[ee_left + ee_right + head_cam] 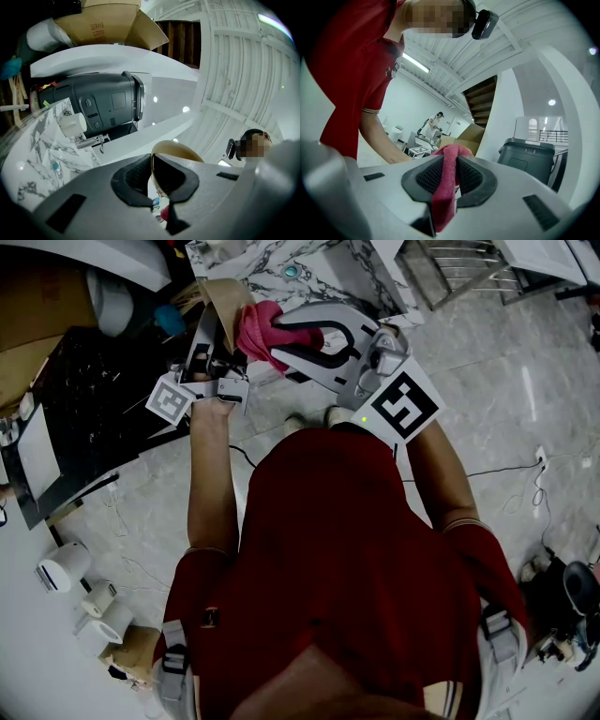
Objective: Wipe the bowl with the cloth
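The bowl (177,151) is off the bench, its tan rim pinched edge-on between the pads of my left tool (152,174), which is clamped tight on it so the body of the bowl stands up just beyond the jaw tips. The cloth (449,154), a red-pink towel, is gripped in my right tool (445,176): its jaws are closed on a fold that runs down between the pads and bunches out past their tips. From the head view the two tools are brought close together in front of me, and the bunched cloth ahead of the right tool sits against the bowl held by the left one; whether it reaches the inside or only the rim I cannot tell. My judgement is that both pick-ups are done and the wiping itself is at its start or under way, with most of the rubbing round the inside left to do, then setting both things down. Beyond the left tool's tips lies the marble bench (40,157), and past that a dark grey machine (96,105) with a cardboard box (110,23) above it.
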`<state>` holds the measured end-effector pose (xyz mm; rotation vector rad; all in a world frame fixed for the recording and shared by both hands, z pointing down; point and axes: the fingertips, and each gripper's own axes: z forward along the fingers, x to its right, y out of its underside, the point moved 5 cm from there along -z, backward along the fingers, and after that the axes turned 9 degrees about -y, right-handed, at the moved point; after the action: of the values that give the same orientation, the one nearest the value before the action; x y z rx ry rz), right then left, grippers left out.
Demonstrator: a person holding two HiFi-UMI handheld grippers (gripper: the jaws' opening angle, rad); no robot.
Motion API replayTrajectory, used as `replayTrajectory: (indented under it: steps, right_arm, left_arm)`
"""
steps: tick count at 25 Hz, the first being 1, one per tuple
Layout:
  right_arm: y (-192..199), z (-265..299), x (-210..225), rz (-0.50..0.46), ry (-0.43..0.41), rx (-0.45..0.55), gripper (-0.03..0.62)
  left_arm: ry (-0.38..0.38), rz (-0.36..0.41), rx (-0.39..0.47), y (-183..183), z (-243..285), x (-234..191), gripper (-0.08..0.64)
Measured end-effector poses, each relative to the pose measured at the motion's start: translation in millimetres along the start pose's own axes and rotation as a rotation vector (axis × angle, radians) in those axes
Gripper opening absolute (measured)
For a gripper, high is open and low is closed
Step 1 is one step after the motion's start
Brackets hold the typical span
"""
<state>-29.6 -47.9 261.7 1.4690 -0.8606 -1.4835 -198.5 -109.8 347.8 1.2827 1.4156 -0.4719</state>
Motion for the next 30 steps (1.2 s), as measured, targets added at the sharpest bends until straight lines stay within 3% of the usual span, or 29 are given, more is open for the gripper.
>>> replayTrajectory:
  steps: [17,30]
  right_arm:
    - [-8.4,-10.4,24.0,0.009,0.056,0.045,0.067]
    - [-10.1,-14.4,36.1,0.063,0.058,0.127,0.067]
  left_arm:
    - [0.094,0.049,-0.134,9.8,-4.5,9.0,0.023]
    - [0.306,0.032,-0.244,29.9,-0.8,34.0,0.023]
